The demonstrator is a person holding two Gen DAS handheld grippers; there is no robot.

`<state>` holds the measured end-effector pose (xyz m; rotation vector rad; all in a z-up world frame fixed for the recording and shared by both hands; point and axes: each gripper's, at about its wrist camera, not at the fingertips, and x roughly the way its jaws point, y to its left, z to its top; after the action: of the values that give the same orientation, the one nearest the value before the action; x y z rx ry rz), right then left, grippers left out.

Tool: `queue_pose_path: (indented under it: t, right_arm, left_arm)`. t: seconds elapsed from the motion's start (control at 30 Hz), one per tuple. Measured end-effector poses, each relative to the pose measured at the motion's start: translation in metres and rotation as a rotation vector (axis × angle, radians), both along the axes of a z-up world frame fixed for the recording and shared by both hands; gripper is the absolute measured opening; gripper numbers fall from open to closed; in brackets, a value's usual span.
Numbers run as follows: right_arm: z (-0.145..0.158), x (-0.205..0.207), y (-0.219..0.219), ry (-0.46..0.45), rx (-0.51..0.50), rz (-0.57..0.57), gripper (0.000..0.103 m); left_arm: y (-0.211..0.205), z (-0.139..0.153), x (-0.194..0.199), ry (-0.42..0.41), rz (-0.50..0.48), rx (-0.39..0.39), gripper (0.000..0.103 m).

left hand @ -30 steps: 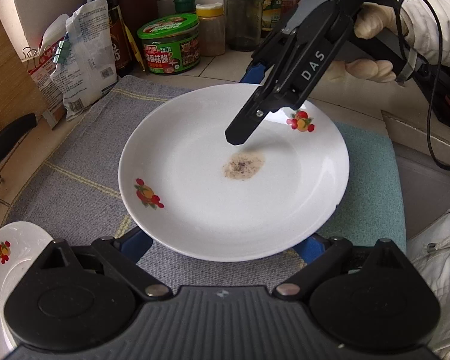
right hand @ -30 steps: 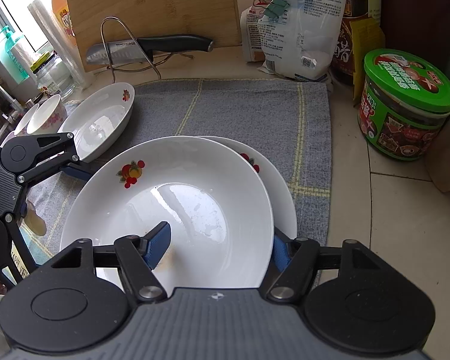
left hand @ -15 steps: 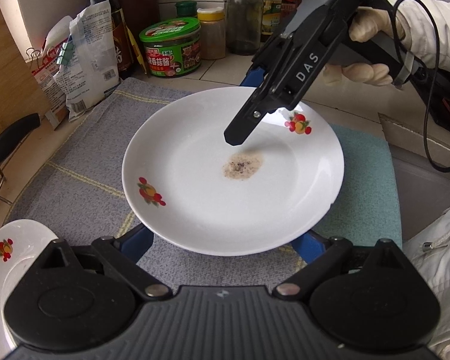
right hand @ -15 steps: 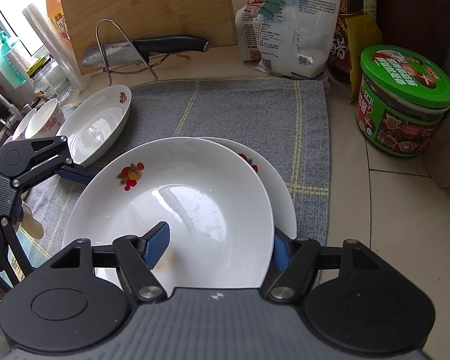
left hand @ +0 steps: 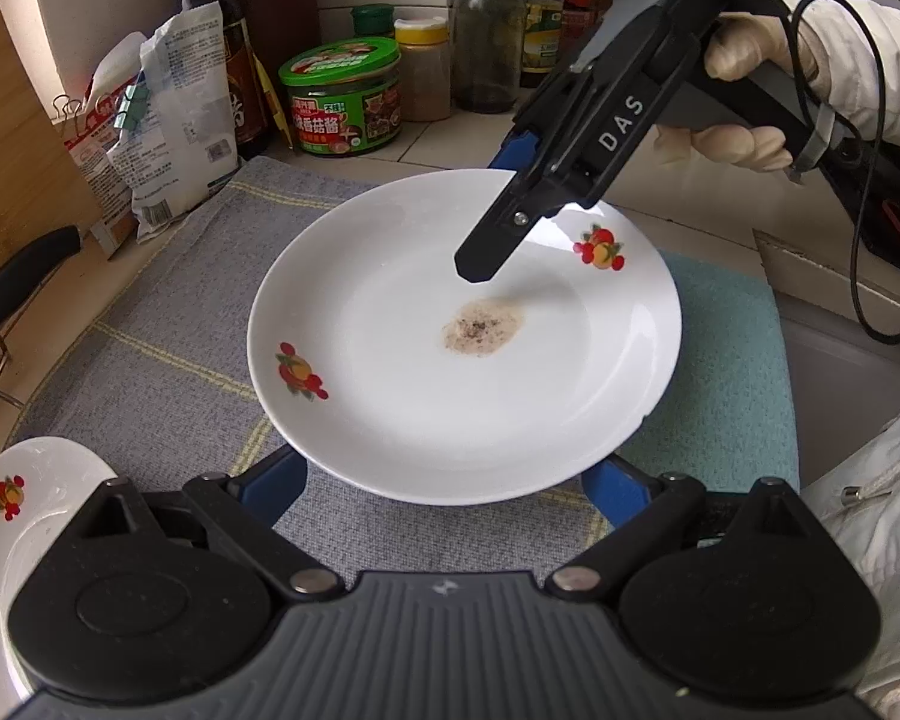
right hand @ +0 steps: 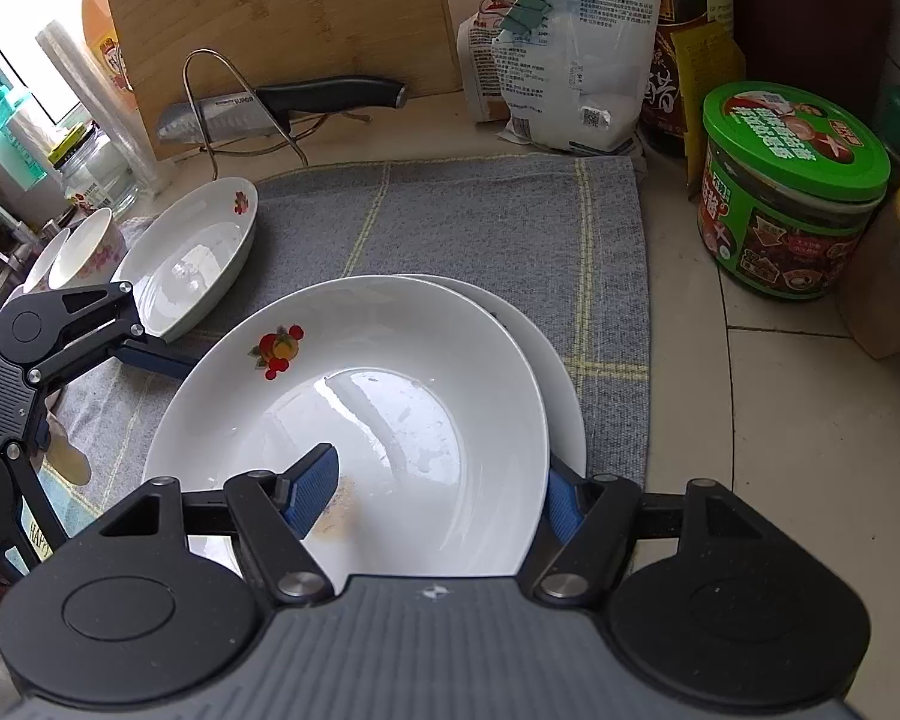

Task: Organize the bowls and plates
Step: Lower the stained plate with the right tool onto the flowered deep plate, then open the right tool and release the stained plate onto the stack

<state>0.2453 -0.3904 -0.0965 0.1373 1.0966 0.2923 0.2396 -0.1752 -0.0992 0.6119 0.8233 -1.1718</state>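
A white plate (left hand: 468,360) with fruit prints and a brown stain in its middle is in the left wrist view, above the grey cloth (left hand: 168,348). My right gripper (left hand: 510,222) is shut on its far rim, one finger above it and one below. In the right wrist view the same plate (right hand: 390,420) sits between the blue pads (right hand: 312,489), over a second white plate (right hand: 561,402). My left gripper (left hand: 450,486) is open, its fingers under the plate's near rim. Another white dish (right hand: 192,252) and small bowls (right hand: 84,240) lie left on the cloth.
A green-lidded jar (left hand: 345,99), bottles (left hand: 489,30) and a white bag (left hand: 180,120) stand at the back. A knife (right hand: 282,108) rests on a wire rack before a wooden board (right hand: 282,18). A teal cloth (left hand: 732,372) and the sink edge (left hand: 846,354) lie right.
The plate held by my right gripper has risen a little and drifted away from the left gripper. The left gripper has pulled back slightly, so the dish at lower left shows less.
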Motion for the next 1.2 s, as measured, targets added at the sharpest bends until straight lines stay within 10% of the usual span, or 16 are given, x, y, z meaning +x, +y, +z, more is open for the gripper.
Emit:
queue_pose_path:
  t: [1.2]
  right_arm:
    - [0.0085,-0.0033,-0.0028,0.026,0.058,-0.097,0.097]
  left_arm:
    - [0.0009,-0.0052,0.0034,0.020,-0.005,-0.004,0.099]
